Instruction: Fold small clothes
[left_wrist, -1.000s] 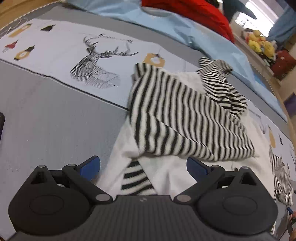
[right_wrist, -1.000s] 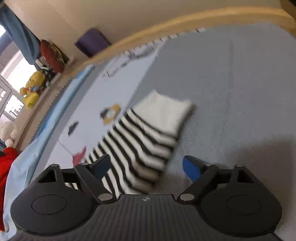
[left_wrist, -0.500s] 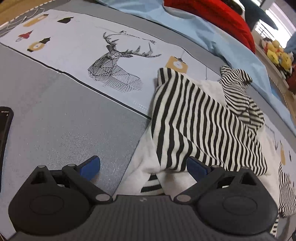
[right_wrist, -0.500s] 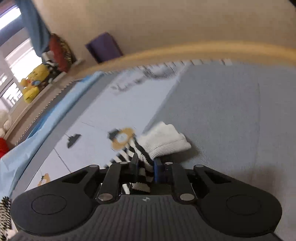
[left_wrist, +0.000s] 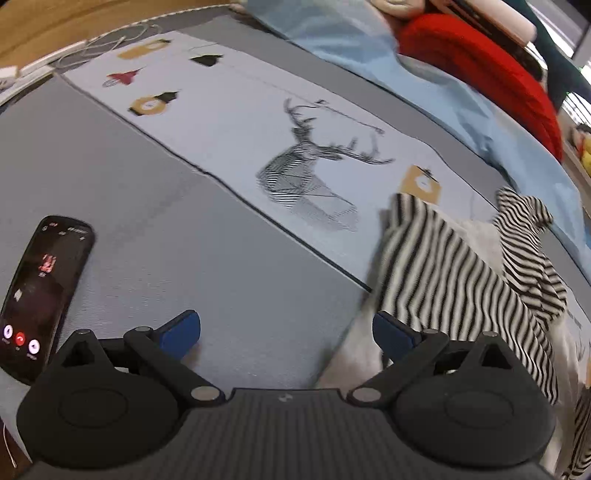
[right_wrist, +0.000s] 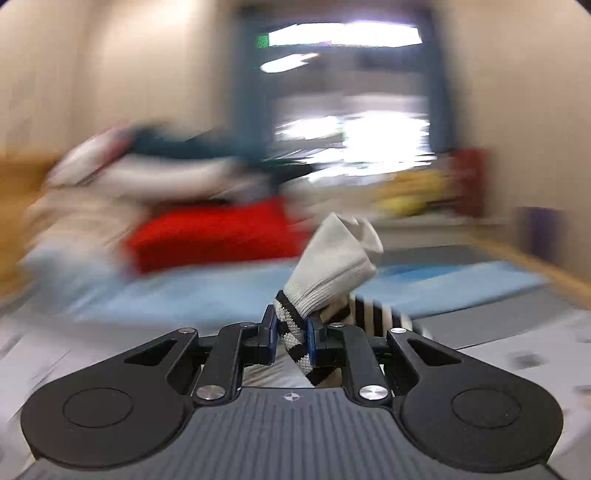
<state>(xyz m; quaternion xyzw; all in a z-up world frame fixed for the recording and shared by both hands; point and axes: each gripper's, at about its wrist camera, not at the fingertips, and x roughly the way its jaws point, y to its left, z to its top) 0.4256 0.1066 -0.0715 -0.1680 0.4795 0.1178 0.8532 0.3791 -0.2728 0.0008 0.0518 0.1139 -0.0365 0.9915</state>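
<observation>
A small black-and-white striped garment (left_wrist: 439, 280) with white parts lies crumpled on the bed at the right of the left wrist view. My left gripper (left_wrist: 286, 334) is open and empty, low over the grey sheet to the garment's left. My right gripper (right_wrist: 290, 334) is shut on the garment's striped sleeve (right_wrist: 295, 332), whose white cuff (right_wrist: 340, 258) sticks up above the pads. The sleeve is lifted off the bed. The right wrist view is heavily blurred.
A phone (left_wrist: 40, 295) with a lit screen lies at the left on the grey sheet. A pale panel with a deer print (left_wrist: 314, 173) crosses the bed. A light blue blanket (left_wrist: 424, 85) and a red cloth (left_wrist: 480, 66) lie at the far side.
My right gripper closed on the striped sleeve and lifted it, swinging toward the window. My left gripper moved left, off the garment; the phone came into view.
</observation>
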